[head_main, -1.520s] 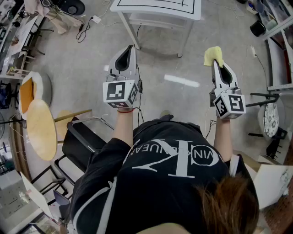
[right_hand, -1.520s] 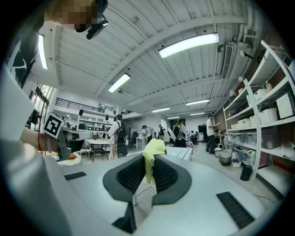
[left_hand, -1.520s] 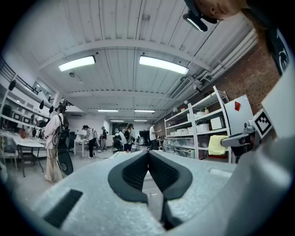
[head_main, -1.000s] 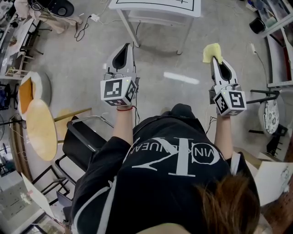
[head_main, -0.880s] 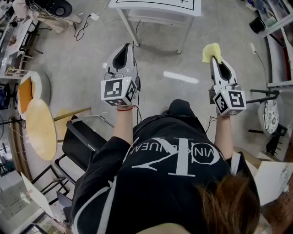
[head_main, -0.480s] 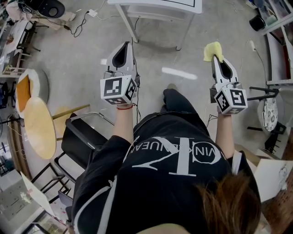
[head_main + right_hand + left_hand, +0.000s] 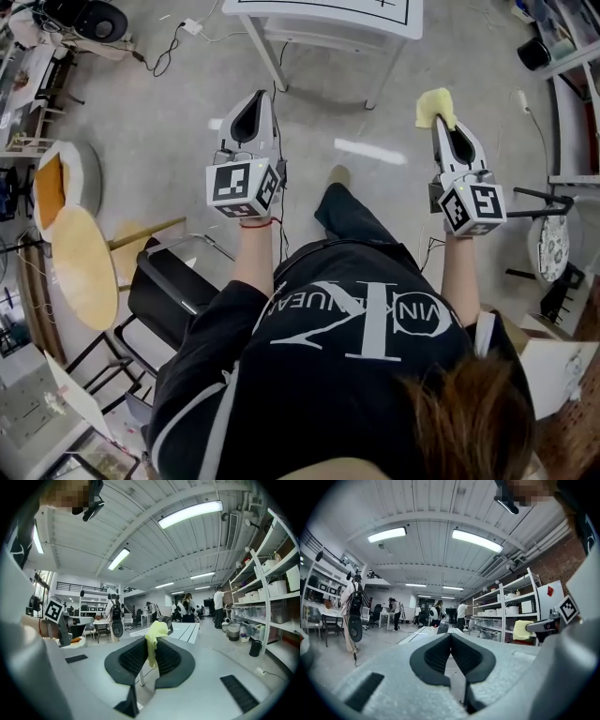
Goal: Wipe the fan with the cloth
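Note:
A yellow cloth (image 7: 435, 106) is pinched in my right gripper (image 7: 438, 122), which is shut on it and held level at chest height. In the right gripper view the cloth (image 7: 154, 637) sticks up from between the dark pads (image 7: 132, 659). My left gripper (image 7: 258, 95) is shut with nothing in it; its pads meet in the left gripper view (image 7: 450, 637). A round grilled disc on a black stand (image 7: 549, 246), which looks like a fan, is at the right edge, right of and behind the right gripper. A white table (image 7: 323, 14) stands ahead of both grippers.
A round wooden stool (image 7: 82, 265) and a black chair (image 7: 169, 292) stand at my left. Cables (image 7: 173, 42) lie on the floor near the table's left leg. Shelving (image 7: 274, 597) lines the right side. Several people stand far off (image 7: 396, 613). The person's leg (image 7: 347, 211) reaches forward between the grippers.
The person has stepped forward: a leg and foot have swung out between the grippers, and both grippers have travelled with the body toward the white table. The jaws stay as they were.

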### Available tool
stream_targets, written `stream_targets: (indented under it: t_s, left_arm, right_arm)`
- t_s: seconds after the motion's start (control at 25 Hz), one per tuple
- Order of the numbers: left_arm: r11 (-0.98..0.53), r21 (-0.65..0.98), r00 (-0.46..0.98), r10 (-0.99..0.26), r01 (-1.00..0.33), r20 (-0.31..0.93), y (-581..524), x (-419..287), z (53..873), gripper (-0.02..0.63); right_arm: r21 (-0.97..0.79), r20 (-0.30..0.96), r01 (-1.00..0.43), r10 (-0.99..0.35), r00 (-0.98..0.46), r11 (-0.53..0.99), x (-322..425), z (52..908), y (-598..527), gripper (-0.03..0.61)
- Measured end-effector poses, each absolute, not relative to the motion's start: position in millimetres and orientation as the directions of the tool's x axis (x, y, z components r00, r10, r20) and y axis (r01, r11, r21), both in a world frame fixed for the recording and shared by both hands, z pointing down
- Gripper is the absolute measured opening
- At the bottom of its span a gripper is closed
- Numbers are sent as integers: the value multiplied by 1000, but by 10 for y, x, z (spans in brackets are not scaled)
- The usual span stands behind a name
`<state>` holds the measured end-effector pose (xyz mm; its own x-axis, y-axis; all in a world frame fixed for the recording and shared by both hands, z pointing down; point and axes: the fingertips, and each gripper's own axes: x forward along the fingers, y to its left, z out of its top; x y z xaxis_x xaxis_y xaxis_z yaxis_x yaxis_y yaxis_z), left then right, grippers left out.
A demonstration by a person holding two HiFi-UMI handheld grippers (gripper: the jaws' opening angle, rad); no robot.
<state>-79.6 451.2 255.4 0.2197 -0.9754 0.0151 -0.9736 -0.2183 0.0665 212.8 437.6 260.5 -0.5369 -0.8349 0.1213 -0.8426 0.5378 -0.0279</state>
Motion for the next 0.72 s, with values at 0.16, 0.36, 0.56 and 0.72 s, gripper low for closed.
stream_targets:
  t_s: [0.16, 0.36, 0.56, 0.72]
  left_arm:
    - [-217, 54, 219, -975, -975, 25, 4239, -864, 2550, 11]
    - [-229, 48, 230, -973, -972, 32, 3799, -965, 2533, 11]
    - [-248, 49, 250, -967, -967, 44, 3377, -992, 2529, 11]
    - [-256, 47, 258, -965, -966, 48, 3059, -1036, 2502, 11]
  right_arm:
    - [-41, 112, -835, -828, -550, 549, 2029, 2613, 4070, 35]
    - [-60, 120, -835, -827, -549, 546, 1888, 2691, 3681, 35]
    - [-72, 122, -845, -836, -535, 530, 1846, 2659, 3264, 35]
    - [-73, 125, -842, -832, -540, 535, 1774, 2658, 2962, 35]
